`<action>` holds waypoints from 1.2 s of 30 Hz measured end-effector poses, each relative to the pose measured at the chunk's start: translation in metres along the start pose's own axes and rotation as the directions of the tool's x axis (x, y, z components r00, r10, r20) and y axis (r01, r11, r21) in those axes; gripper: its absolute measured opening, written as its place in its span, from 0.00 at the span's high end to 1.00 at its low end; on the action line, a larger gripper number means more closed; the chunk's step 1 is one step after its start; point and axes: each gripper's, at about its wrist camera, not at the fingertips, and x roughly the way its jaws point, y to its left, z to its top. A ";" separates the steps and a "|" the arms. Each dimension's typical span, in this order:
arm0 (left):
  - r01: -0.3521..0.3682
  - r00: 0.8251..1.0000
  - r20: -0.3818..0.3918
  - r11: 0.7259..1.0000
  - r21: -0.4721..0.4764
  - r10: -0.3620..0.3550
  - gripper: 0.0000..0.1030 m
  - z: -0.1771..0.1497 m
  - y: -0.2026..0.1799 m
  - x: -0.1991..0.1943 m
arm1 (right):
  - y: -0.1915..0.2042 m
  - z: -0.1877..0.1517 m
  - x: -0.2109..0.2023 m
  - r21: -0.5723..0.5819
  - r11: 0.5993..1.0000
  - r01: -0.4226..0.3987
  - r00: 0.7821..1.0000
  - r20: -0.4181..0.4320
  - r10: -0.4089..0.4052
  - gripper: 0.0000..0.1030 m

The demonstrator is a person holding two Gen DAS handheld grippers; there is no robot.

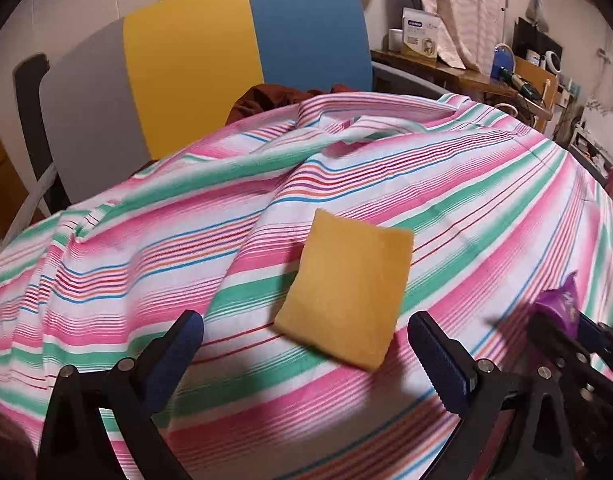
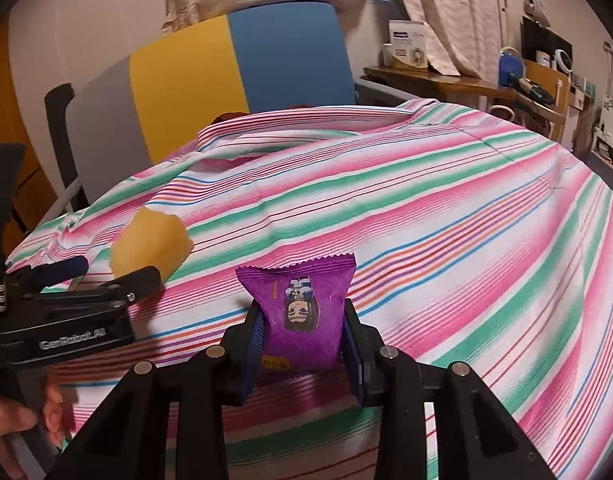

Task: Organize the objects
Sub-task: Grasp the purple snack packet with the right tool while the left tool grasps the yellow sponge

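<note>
So the right gripper (image 2: 302, 340) is pinching the purple snack packet (image 2: 300, 312) low on its sides, a blue pad pressed into each edge, with the crimped top seam pointing away from the camera. The packet looks puffy and slippery, so I'd guess the safe play is to keep that squeeze steady, carry it level and not swing it around, since a foil bag like that could squirt out of a narrow grip. The print on it is a little cartoon figure, upside down from this view, plus some yellow lettering near the bottom that I can't read. Just to the left of the packet sits the left gripper (image 1: 306, 344), fingers spread wide with nothing between them, lined up toward the yellow sponge (image 1: 346, 292). If that's the next grab, I'd drop straight over its short sides and close gently, because it looks soft and will squash. The sponge is a flat, rounded rectangle lying on the striped cloth (image 1: 486, 208), left of the packet and a bit farther out, not touching it. The cloth is rumpled beyond that, so watch for snagging a fold. Past the packet, at the far edge, is the grey, yellow and blue chair back (image 2: 210, 68).
</note>
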 end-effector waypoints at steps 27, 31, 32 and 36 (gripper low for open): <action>0.021 0.982 0.190 0.998 -0.052 -0.011 0.44 -0.062 0.002 -0.073 | 0.020 -0.005 -0.012 -0.099 0.992 0.079 0.995 0.072 -0.072 0.66; 0.033 0.981 0.192 0.996 -0.078 -0.017 0.44 -0.083 0.011 -0.088 | 0.024 -0.005 -0.015 -0.115 0.989 0.091 0.993 0.091 -0.081 0.66; 0.033 0.982 0.191 0.996 -0.089 -0.015 0.44 -0.088 0.014 -0.091 | 0.025 -0.005 -0.016 -0.121 0.988 0.094 0.992 0.097 -0.082 0.66; 0.023 0.985 0.172 0.991 -0.128 -0.001 0.44 -0.108 0.027 -0.101 | 0.032 -0.007 -0.028 -0.143 0.986 0.085 0.987 0.149 -0.063 0.66</action>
